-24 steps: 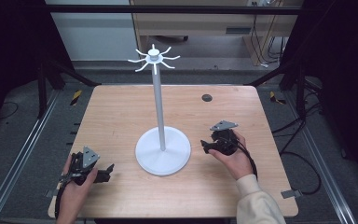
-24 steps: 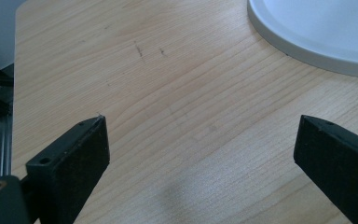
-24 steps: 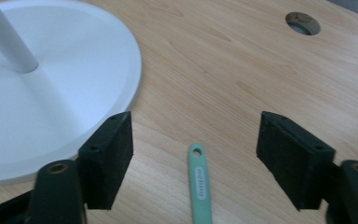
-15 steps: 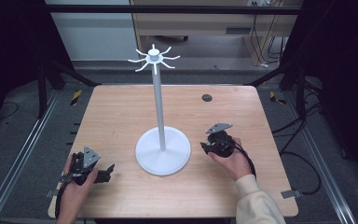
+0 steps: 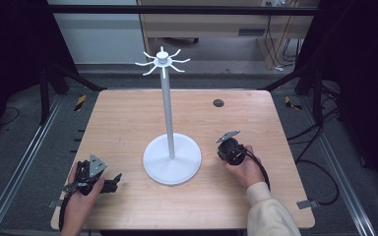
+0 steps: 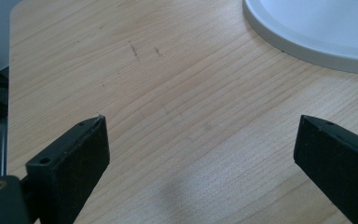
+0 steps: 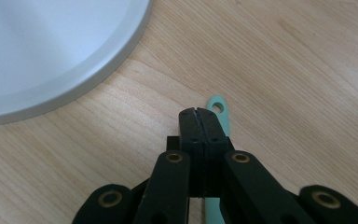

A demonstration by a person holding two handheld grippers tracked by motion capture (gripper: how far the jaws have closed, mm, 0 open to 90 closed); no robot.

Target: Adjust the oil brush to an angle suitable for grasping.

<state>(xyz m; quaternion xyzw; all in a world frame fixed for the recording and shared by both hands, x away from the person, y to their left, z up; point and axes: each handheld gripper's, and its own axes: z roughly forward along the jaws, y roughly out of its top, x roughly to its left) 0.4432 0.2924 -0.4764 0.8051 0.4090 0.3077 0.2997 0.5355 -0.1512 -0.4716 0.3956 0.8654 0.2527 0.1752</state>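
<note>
A white stand (image 5: 166, 105) with hooked arms at its top rises from a round base (image 5: 172, 160) at the table's middle. My left gripper (image 5: 112, 181) rests near the front left corner, open, jaws wide apart over bare wood (image 6: 196, 140). My right gripper (image 5: 224, 152) sits just right of the base, tipped down at the table. In the right gripper view its jaws (image 7: 197, 114) are pressed together. A thin mint-green strip with a hole at its end (image 7: 217, 108) lies along the right jaw and runs under it. I cannot tell if it is pinched.
The base's rim shows close by in the left gripper view (image 6: 307, 42) and in the right gripper view (image 7: 51, 51). A small dark round mark (image 5: 218, 103) sits at the table's back right. Metal rails and cables run along both table sides.
The right hand has shifted slightly left and toward the near edge, tipping its gripper down. The left hand has kept still.
</note>
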